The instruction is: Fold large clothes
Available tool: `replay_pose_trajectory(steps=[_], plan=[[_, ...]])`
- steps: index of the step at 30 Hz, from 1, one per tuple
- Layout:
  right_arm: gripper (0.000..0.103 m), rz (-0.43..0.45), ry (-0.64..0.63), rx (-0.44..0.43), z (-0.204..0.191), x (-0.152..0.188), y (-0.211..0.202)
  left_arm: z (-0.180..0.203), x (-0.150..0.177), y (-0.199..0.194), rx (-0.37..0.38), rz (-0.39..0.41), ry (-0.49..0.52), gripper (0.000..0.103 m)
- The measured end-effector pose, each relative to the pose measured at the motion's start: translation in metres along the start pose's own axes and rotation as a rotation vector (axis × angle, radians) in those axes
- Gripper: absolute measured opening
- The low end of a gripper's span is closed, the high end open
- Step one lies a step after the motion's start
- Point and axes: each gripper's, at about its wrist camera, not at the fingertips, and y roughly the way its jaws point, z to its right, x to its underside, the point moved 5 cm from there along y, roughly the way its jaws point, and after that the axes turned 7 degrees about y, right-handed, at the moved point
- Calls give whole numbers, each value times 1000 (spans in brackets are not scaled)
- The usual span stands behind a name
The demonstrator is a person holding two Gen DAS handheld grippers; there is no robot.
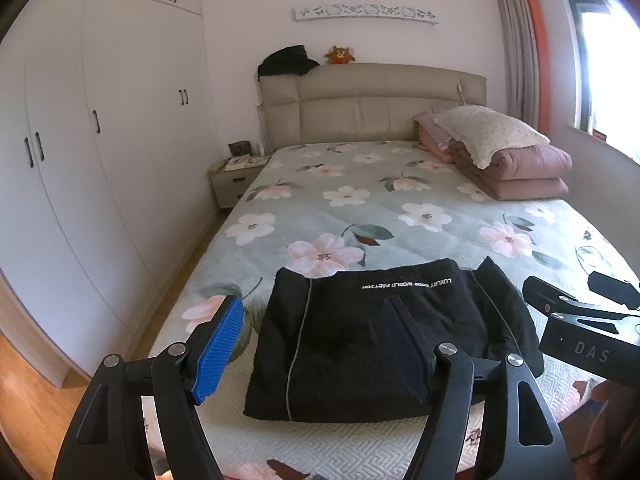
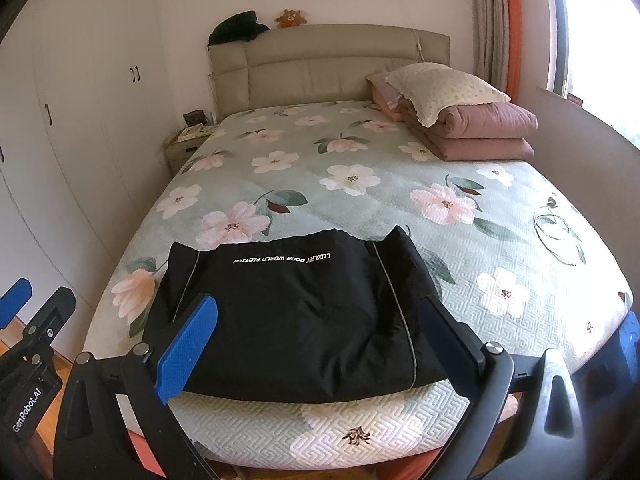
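bedroom, floral bed, folded black garment at the foot end

bedroom scene: bed (image 2: 360, 200) with a pale green floral cover fills both views. black garment (image 2: 296, 316) lies folded into a compact rectangle near the foot edge of the bed, flat on the cover. white lettering runs across its far part, upside down from the cameras. thin grey piping lines run down both sides of the fold.

left tool (image 1: 316, 344) hangs over the near edge with jaws wide, nothing between the pads. its blue pad (image 1: 218, 350) sits over the cover just left of the garment; the other finger overlaps the garment's right half in view, contact not clear. right tool (image 2: 320, 344) also stands wide, empty; its blue pad (image 2: 188, 350) overlaps the garment's near left corner, the dark finger its near right corner. cannot tell whether either touches the cloth. each tool shows at the edge of the other's view.

further out: folded pink quilt (image 2: 480, 132) at the far right of the bed, with a cream pillow (image 2: 444, 88) on top. beige padded headboard (image 2: 332, 68) behind. dark cloth bundle (image 2: 236, 28) and a small orange plush toy (image 2: 291, 18) sit on the headboard top. nightstand (image 2: 184, 146) at the far left corner of the bed with small items on it. white wardrobe (image 1: 100, 140) along the left wall, dark handles. window (image 1: 608, 72) with grey and orange curtain on the right. wood floor (image 1: 28, 400) left of the bed.
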Motion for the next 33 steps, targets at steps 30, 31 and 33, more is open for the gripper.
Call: replay_pose_trajectory(steps=[30,31,33], plan=[[102,-40,2,-25,-11,10,5,2,1,-3,-63,-29,10,73],[102,-42,3,-26,-11,10,5,1,2,-2,-53,-35,5,73],[102,-50,10,-38,-10,12,5,1,3,0,-67,-36,11,73]])
